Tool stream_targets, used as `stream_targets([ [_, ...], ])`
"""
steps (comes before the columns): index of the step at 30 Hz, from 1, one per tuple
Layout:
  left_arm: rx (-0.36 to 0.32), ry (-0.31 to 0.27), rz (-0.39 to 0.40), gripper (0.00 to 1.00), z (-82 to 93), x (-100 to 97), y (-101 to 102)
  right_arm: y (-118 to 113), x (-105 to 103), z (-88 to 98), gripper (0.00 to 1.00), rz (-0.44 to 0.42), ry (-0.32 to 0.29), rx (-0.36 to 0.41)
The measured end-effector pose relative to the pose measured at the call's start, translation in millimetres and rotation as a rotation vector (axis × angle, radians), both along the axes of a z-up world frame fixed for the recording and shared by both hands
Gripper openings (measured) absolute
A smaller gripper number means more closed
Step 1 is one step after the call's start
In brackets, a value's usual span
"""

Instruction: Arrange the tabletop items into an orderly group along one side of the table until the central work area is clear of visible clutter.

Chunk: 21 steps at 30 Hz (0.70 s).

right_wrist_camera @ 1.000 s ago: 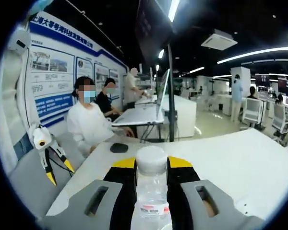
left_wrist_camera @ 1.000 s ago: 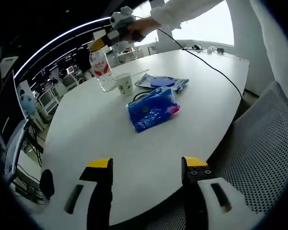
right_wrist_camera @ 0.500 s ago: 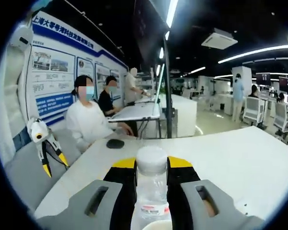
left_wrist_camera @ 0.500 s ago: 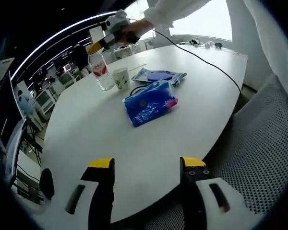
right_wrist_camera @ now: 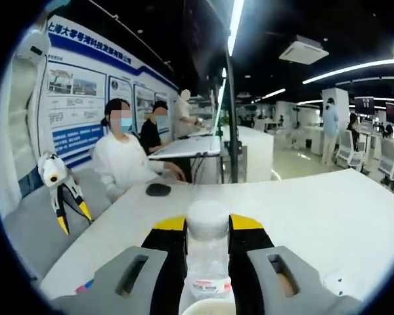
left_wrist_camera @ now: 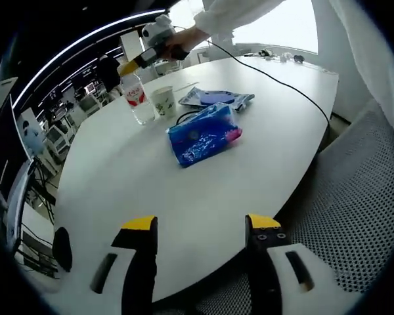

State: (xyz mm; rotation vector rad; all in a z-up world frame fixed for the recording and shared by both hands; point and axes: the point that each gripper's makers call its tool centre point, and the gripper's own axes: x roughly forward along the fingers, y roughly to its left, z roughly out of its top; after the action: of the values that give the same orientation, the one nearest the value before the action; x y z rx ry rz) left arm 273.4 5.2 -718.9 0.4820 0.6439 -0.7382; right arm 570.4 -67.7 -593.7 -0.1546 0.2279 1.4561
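Right tongs (right_wrist_camera: 207, 226) clamp the water bottle (right_wrist_camera: 207, 262); left tongs (left_wrist_camera: 200, 226) gape, holding nothing.

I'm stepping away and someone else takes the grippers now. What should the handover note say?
Right gripper: shut on the water bottle, at the table's far side beside the paper cup.
Left gripper: open, empty, over the near edge.
Blue pouch lies mid-table; flat blue packet behind it, next to the cup.
Done: nothing grouped yet.
Left: set the bottle down, gather pouch, packet and cup along one side.
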Motion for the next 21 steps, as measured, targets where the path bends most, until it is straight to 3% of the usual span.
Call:
stream_targets([
  [14,0.001,0.004,-0.006,0.53,-0.4,-0.8,-0.2,6.8,-3.9,-13.2,0.20,0.021,-0.016,-0.028],
  [21,0.010,0.007,-0.010,0.52,-1.9,-1.5,0.3,3.6,-0.3,-11.2,0.20,0.027,-0.038,-0.034],
])
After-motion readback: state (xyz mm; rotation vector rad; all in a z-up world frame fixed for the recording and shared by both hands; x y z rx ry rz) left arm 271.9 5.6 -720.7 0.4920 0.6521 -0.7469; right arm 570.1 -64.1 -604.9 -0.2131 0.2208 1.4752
